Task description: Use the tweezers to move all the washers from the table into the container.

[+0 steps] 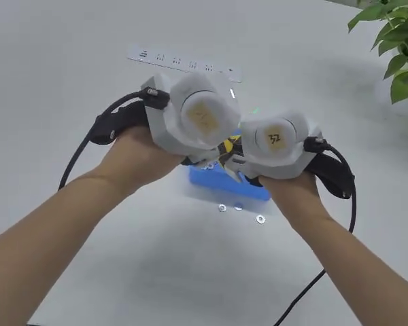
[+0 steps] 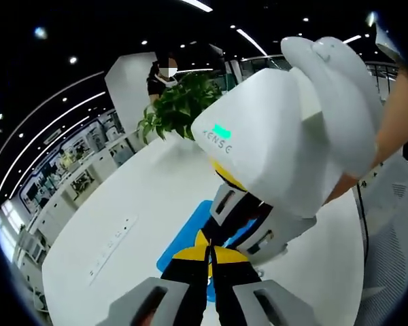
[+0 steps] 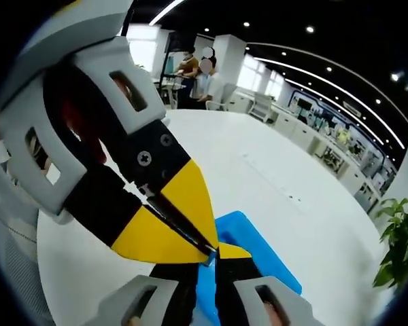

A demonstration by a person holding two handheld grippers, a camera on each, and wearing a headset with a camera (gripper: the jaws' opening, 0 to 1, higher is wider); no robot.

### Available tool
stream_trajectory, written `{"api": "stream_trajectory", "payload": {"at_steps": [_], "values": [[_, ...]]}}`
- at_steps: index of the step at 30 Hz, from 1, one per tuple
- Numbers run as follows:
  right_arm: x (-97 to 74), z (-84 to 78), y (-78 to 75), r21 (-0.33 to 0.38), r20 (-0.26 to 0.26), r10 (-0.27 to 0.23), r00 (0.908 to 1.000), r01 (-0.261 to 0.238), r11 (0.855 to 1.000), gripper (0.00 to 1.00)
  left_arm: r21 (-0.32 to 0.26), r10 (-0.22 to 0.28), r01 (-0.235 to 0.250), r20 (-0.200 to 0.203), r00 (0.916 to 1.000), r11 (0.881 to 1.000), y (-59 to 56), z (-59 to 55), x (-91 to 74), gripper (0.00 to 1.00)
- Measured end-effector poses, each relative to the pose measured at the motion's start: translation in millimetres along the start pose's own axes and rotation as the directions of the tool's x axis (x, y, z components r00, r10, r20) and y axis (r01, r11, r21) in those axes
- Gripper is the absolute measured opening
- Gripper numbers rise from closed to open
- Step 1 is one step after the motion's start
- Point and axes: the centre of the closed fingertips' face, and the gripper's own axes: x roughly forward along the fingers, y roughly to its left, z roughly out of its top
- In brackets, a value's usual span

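- While both hands crowd in over the middle of the tabletop (image 1: 190, 272), the left hand (image 1: 132, 159) comes in from the left edge, its white housing tipped toward its partner.
- Left claw (image 2: 209, 261): its yellow tips are pressed together. In the right gripper view a thin dark strip, the tweezers (image 3: 180, 227), sits pinched between them and runs down to their point.
- Out beyond it, toward the far edge, a white power strip (image 1: 183, 62) lies flat, well apart from the action.
- Dead centre is the blue container (image 1: 211, 182). It rests on the tabletop right beneath both claws and is largely covered by them in the head view.
- Just off the container's near side, three washers (image 1: 222, 208) lie flat on the tabletop. Two sit close together just beside the blue wall, and the third is a little further right, nearer the near edge.
- Right claw (image 3: 214, 261): it is nose to nose with the left claw, tips meeting right at the end of the tweezers. A narrow slit between its jaws shows blue, and I cannot tell whether it is nipping the tweezers or just short of them.
- The right hand (image 1: 296, 193) reaches in from the right edge, its housing touching the left one.
- At the far right corner, a green leafy plant (image 1: 394, 47) hangs over the tabletop.
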Motion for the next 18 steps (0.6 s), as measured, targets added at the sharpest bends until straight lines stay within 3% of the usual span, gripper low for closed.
{"api": "stream_trajectory", "payload": {"at_steps": [6,12,18], "values": [[-26.0,13.7,4.7,-0.004,0.053,-0.034,0.998,0.034,0.999,0.05,-0.008,0.01,-0.009,0.057,0.9983,1.0,-8.0,18.3,-22.6,0.0],[-50.2,23.1,12.6,0.051,0.108,-0.044,0.9931,0.039,0.998,0.06,-0.038,0.009,-0.005,0.116,0.9932,0.999,-18.4,32.8,-42.6,0.0],[-61.3,17.9,26.5,0.071,0.118,-0.048,0.9919,0.04,0.997,0.07,-0.035,-0.002,0.006,0.128,0.9918,0.999,-33.5,29.8,-48.6,0.0]]}}
